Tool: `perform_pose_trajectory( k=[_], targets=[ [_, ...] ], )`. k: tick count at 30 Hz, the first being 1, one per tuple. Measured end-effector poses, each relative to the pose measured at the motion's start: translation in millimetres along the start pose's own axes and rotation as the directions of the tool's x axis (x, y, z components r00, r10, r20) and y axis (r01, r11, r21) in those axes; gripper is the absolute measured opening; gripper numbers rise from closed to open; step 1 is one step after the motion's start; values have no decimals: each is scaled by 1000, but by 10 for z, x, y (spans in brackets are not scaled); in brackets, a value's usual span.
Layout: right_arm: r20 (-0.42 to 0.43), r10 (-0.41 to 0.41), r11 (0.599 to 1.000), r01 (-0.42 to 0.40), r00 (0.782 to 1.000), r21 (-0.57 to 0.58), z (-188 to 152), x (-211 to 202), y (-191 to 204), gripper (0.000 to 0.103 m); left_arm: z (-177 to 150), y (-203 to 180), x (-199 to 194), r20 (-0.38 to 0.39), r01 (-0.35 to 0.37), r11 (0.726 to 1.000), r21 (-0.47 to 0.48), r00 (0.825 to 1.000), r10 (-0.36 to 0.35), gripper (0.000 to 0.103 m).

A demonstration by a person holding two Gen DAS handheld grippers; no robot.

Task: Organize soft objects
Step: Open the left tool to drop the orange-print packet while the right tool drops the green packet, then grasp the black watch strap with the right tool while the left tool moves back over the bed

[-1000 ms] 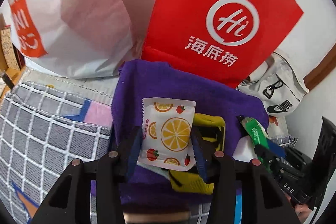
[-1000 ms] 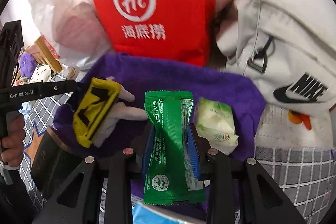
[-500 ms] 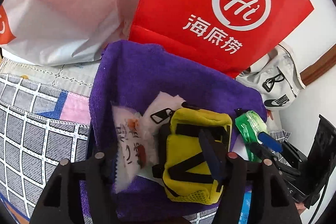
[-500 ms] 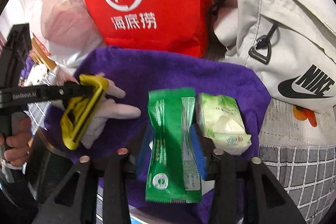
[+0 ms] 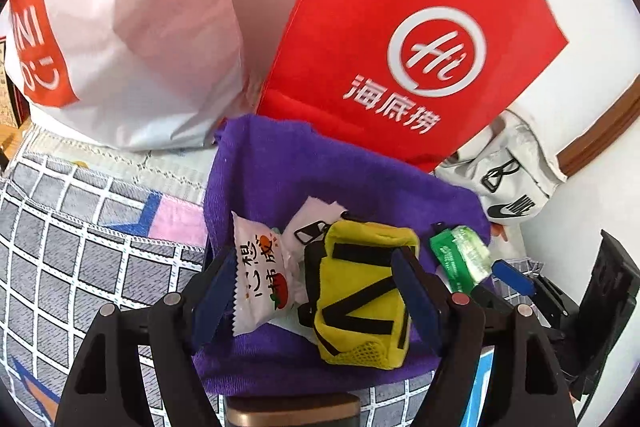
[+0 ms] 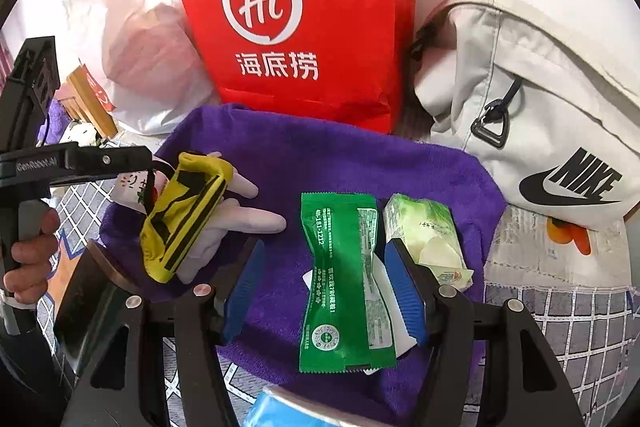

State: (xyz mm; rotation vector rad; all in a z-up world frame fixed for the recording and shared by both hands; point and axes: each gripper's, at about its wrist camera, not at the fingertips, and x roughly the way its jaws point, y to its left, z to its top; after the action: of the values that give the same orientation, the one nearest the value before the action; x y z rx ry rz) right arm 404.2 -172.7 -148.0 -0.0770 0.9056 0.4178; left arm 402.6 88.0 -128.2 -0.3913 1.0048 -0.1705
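A purple towel (image 5: 276,171) (image 6: 320,163) lies on the checked cloth and bears the soft items. My left gripper (image 5: 316,287) is open above it; a white fruit-print packet (image 5: 260,279) and a yellow pouch with black straps (image 5: 360,291) lie between its fingers, over a white glove (image 6: 244,215). My right gripper (image 6: 324,291) is open, and the green packet (image 6: 344,275) lies loose on the towel between its fingers. A pale green tissue pack (image 6: 428,235) lies just right of it. The left gripper shows at the left of the right wrist view (image 6: 100,163).
A red paper bag (image 5: 408,39) (image 6: 304,11) stands behind the towel. A white shopping bag (image 5: 120,39) stands to its left. A cream Nike bag (image 6: 540,115) lies at the right. A grey checked cloth (image 5: 72,227) covers the surface. A blue pack (image 6: 276,411) sits at the near edge.
The left gripper opened and dropped the fruit-print packet on the towel beside the yellow pouch. The right gripper opened and let go of the green packet, which now lies flat.
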Motion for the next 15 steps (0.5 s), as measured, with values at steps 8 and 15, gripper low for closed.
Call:
perform_pose_trajectory(
  k=[8, 15],
  targets=[
    [19, -9, 1000, 9, 1000, -5, -16, -233, 28, 62, -56, 17, -207, 23, -31, 1000, 1, 999, 31, 77],
    [37, -32, 999, 32, 999, -10, -223, -530, 155, 62, -241, -36, -437, 26, -38, 999, 12, 999, 38, 77]
  ],
)
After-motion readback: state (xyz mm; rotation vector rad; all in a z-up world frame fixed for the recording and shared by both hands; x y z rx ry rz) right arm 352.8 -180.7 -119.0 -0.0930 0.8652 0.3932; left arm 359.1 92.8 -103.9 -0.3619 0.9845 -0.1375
